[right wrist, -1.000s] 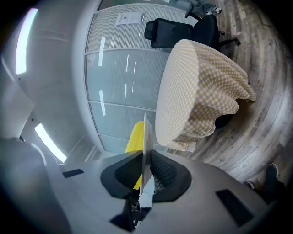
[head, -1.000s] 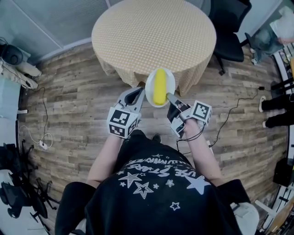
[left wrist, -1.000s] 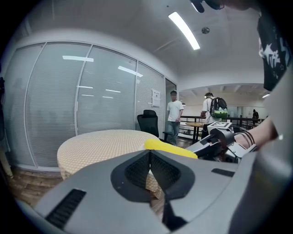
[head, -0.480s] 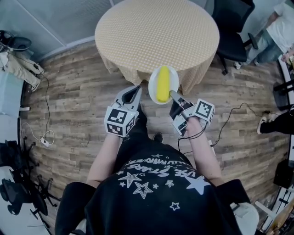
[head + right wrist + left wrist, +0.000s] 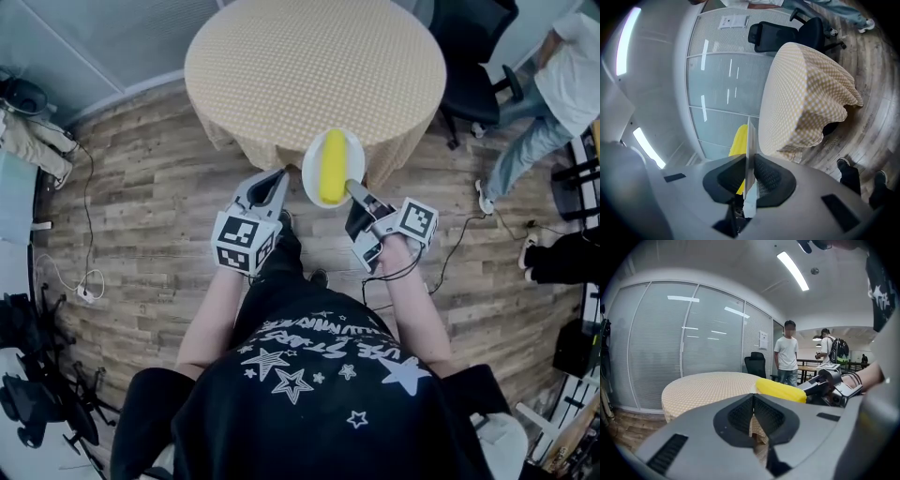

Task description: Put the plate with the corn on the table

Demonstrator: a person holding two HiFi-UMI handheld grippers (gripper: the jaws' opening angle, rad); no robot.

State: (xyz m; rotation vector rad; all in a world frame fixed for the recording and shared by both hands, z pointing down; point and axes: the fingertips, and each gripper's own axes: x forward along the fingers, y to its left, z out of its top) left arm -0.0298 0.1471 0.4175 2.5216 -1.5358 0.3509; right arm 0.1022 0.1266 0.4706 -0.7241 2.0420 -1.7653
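A white plate (image 5: 310, 174) carries a yellow corn cob (image 5: 330, 166) in the air at the near edge of the round table (image 5: 309, 66), which has a yellow checked cloth. My right gripper (image 5: 351, 191) is shut on the plate's near right rim. Seen edge-on in the right gripper view, the plate (image 5: 749, 154) stands between the jaws with the corn (image 5: 738, 140) to its left. My left gripper (image 5: 277, 178) is shut on nothing, just left of the plate. From the left gripper view the corn (image 5: 780, 390) lies beyond the closed jaws.
A black office chair (image 5: 473, 66) stands right of the table. One person (image 5: 548, 94) walks at the far right, and other legs (image 5: 562, 258) show at the right edge. Cables (image 5: 70, 272) lie on the wooden floor at left. More people (image 5: 787, 357) stand in the background.
The plate with the corn has risen slightly and moved nearer the table's edge, held by the right gripper. The person at the right has walked further into view.
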